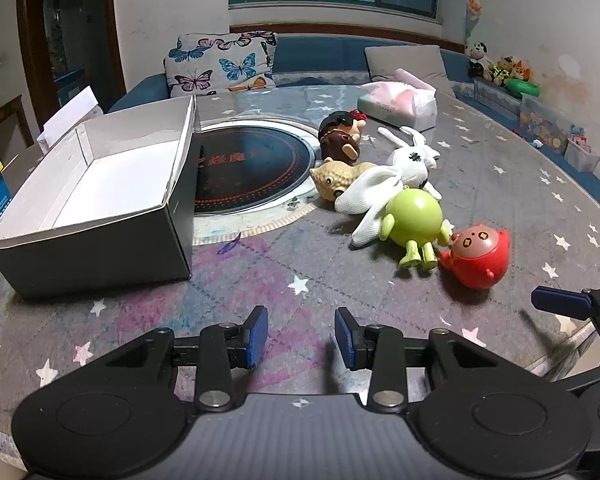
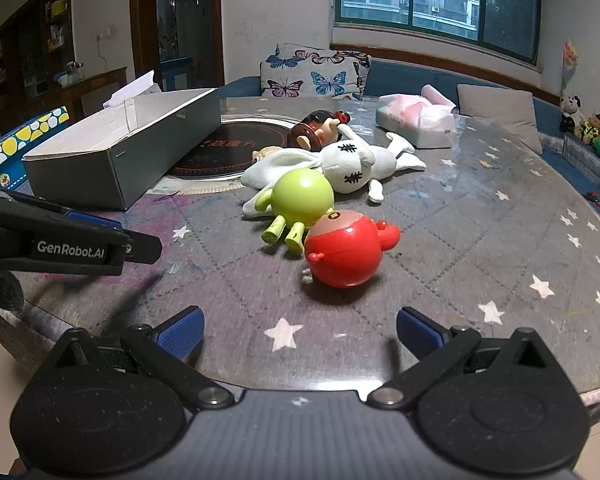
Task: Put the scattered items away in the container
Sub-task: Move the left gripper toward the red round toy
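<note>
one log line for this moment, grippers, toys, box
left hand-held gripper open, empty | right hand-held gripper open, empty | red toy nearest, on table | box empty

Near desk: we see bare star-patterned cover between both claws and the toys.
Red toy: nearest obstacle ahead of our right claw, touching the green toy.
Toy cluster: white plush, brown doll and tan toy packed together.
Box: top open; its grey wall faces our left claw.
Gap: we see bare desk between box and toys.
Tissue pack: behind the toys.
</note>
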A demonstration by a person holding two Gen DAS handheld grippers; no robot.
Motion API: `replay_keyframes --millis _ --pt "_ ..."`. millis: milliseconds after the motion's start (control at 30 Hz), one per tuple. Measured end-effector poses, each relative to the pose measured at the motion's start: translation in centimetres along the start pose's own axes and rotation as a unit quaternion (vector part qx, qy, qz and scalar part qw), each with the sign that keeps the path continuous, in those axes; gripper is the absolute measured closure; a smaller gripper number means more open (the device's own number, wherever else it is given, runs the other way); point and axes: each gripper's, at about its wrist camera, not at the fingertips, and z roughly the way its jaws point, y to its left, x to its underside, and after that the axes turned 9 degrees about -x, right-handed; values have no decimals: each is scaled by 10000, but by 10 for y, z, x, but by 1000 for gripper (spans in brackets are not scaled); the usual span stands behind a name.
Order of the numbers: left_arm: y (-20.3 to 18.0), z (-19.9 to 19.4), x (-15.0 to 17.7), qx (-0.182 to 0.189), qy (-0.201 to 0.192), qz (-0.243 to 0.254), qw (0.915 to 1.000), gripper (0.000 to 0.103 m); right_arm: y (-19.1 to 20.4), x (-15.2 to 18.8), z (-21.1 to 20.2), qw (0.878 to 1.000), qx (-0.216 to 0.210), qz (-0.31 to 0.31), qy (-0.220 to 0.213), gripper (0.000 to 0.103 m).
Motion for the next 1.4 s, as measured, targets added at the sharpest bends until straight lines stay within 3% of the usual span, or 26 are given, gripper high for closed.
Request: replay_keyframes --millis 1400 --pt "-21 19 -20 223 104 246 9994 64 -10 -12 12 9999 19 109 23 0"
